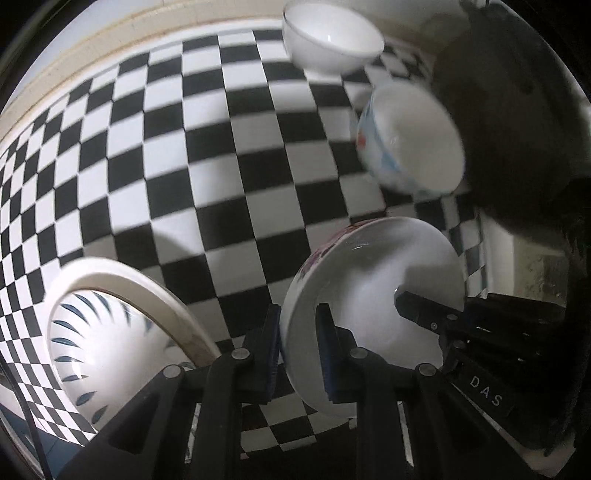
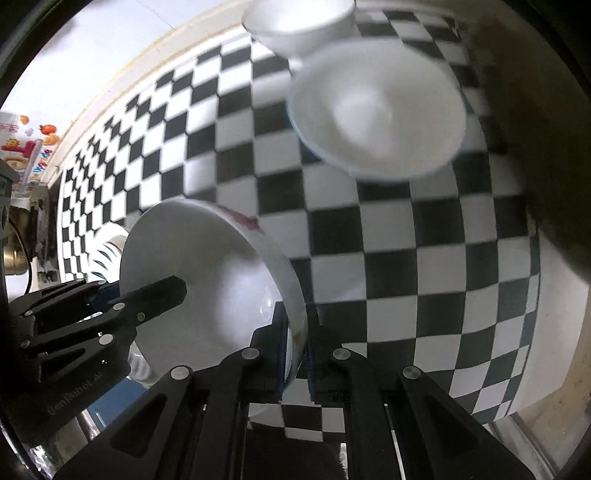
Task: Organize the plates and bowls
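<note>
Both grippers hold one white bowl with a pink flower pattern [image 1: 373,291] by opposite sides of its rim, above the checkered cloth. My left gripper [image 1: 297,350] is shut on its left rim. My right gripper [image 2: 295,347] is shut on the bowl [image 2: 207,280] at its right rim; each gripper's finger shows inside the bowl in the other's view. A white bowl with a blue band [image 1: 410,140] lies ahead, also in the right wrist view [image 2: 376,110]. A plain white bowl [image 1: 328,40] stands beyond it, also in the right wrist view [image 2: 299,26].
A plate with blue leaf strokes [image 1: 107,332] lies at the lower left on the black-and-white checkered cloth [image 1: 184,147]. A dark object [image 1: 509,110] stands at the right. The table's pale edge [image 1: 92,55] runs along the far side.
</note>
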The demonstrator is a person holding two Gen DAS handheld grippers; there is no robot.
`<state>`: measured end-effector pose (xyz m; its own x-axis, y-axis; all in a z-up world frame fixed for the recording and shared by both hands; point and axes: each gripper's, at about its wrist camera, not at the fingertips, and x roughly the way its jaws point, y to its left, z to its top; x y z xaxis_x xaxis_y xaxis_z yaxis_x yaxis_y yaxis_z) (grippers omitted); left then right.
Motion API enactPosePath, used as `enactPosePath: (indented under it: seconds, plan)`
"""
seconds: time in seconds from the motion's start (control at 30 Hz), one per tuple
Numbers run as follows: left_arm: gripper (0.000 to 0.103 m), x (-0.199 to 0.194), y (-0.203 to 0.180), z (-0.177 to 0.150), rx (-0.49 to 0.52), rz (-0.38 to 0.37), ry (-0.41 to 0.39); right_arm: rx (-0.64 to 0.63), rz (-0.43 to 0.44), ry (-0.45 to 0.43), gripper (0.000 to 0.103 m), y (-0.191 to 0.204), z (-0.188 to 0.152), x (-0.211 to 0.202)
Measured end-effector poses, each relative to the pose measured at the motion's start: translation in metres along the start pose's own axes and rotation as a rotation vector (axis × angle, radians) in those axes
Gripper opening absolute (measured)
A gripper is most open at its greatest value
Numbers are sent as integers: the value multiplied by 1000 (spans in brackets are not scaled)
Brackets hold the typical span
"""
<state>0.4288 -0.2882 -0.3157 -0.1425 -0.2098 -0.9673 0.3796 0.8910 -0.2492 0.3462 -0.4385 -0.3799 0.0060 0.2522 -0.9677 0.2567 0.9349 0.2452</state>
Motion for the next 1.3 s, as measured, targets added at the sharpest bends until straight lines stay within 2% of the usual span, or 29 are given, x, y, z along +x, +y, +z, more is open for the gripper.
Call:
enactPosePath:
  seconds: [0.23,0.4,0.93,1.03,1.13,1.3]
  plan:
    - [16,37,-9,0,5,33,60,5,-3,36,10,-16,-11,28]
    - [16,41,-9,-11,6,51,67,3,6,51,10,-17,-18,38]
    - [16,56,-12,-14,-7,54,82,-13,-1,83,10,8,-7,66]
    - [17,49,-7,-14,-35,44,78,-26,-14,90,10,14,-9,66]
    - [17,29,-3,-13,-42,56,40,-45,-42,74,10,19,-13,59]
    - [18,-11,-6,-10,-33,70,-48,-38,-64,-22,13,20,-17,22]
